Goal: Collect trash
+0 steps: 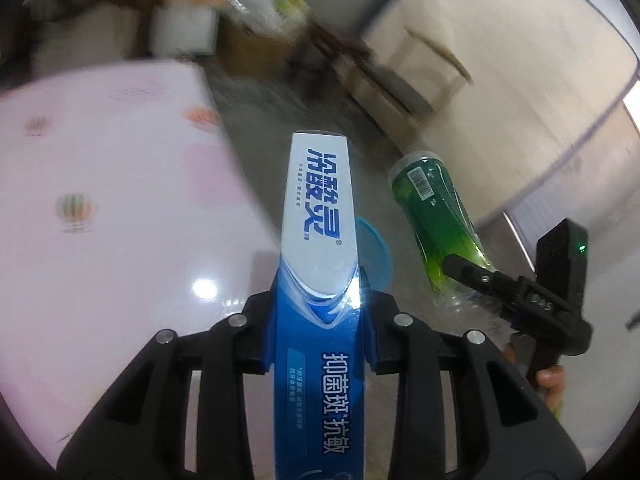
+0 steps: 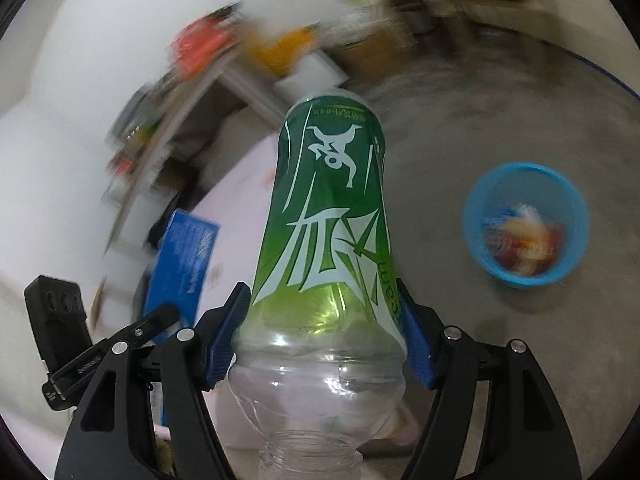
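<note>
My left gripper (image 1: 320, 296) is shut on a blue and white toothpaste box (image 1: 316, 200), which sticks out forward between the pads. In the right wrist view the same box (image 2: 184, 264) shows at the left. My right gripper (image 2: 324, 312) is shut on a clear plastic bottle with a green label (image 2: 332, 200), gripped at its shoulder, base pointing away. The left wrist view shows that bottle (image 1: 432, 208) at the right, in the air over the floor. A blue bin (image 2: 524, 168) with colourful scraps inside stands on the floor to the right. Its rim (image 1: 378, 248) peeks out behind the box.
A table with a pink patterned cloth (image 1: 100, 200) fills the left. A cream cabinet (image 1: 500, 60) stands at the right. Blurred shelves and boxes (image 2: 280, 52) line the far wall. The floor (image 2: 500, 100) is grey concrete.
</note>
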The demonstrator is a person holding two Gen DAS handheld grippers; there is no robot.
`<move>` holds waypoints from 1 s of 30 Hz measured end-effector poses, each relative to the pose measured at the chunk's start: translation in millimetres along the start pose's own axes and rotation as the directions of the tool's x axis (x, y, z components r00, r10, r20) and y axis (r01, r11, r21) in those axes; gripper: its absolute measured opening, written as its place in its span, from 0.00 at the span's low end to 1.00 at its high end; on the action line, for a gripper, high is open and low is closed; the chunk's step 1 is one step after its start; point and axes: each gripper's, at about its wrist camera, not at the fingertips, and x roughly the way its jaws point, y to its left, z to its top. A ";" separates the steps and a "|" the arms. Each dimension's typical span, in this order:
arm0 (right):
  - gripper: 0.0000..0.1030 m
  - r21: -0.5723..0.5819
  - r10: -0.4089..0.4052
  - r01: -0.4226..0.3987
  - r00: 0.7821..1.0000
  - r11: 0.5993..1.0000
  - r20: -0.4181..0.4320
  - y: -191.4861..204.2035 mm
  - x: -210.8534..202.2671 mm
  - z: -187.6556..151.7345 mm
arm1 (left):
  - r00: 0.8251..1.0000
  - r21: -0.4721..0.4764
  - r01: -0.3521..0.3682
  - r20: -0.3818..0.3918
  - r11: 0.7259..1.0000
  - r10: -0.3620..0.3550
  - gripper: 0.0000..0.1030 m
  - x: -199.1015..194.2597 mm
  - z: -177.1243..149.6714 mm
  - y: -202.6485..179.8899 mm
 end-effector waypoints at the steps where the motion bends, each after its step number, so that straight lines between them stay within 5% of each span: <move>1: 0.66 0.037 -0.026 0.026 1.000 0.999 0.003 -19.4 -3.0 2.5 | 0.998 0.016 0.020 -0.062 1.000 -0.019 0.30 25.5 7.5 -11.1; 7: 0.66 0.273 -0.078 0.097 0.994 0.957 -0.081 -121.9 20.0 1.4 | 0.949 0.053 0.019 -0.314 0.998 -0.001 0.30 150.6 21.9 -54.6; 10: 0.67 0.312 -0.063 0.095 0.992 0.945 -0.111 -144.5 40.9 10.1 | 0.939 0.057 0.006 -0.344 0.998 0.013 0.30 184.9 34.7 -67.1; 13: 0.67 0.297 -0.074 0.100 0.992 0.950 -0.098 -154.8 62.4 36.8 | 0.952 0.045 0.034 -0.307 0.998 -0.019 0.32 208.0 60.9 -83.4; 15: 0.73 0.278 -0.106 0.135 0.987 0.951 -0.118 -168.5 83.2 56.4 | 0.962 0.015 0.027 -0.273 1.000 -0.022 0.74 220.8 73.7 -83.4; 20: 0.73 0.270 -0.210 0.239 0.968 0.933 -0.135 -203.6 109.8 74.9 | 0.971 -0.080 -0.004 -0.240 0.997 -0.015 0.76 219.7 70.9 -65.7; 30: 0.73 0.205 -0.245 0.263 0.963 0.943 -0.107 -199.6 85.3 38.4 | 0.987 0.006 0.001 -0.160 1.000 0.000 0.76 153.8 43.5 -61.6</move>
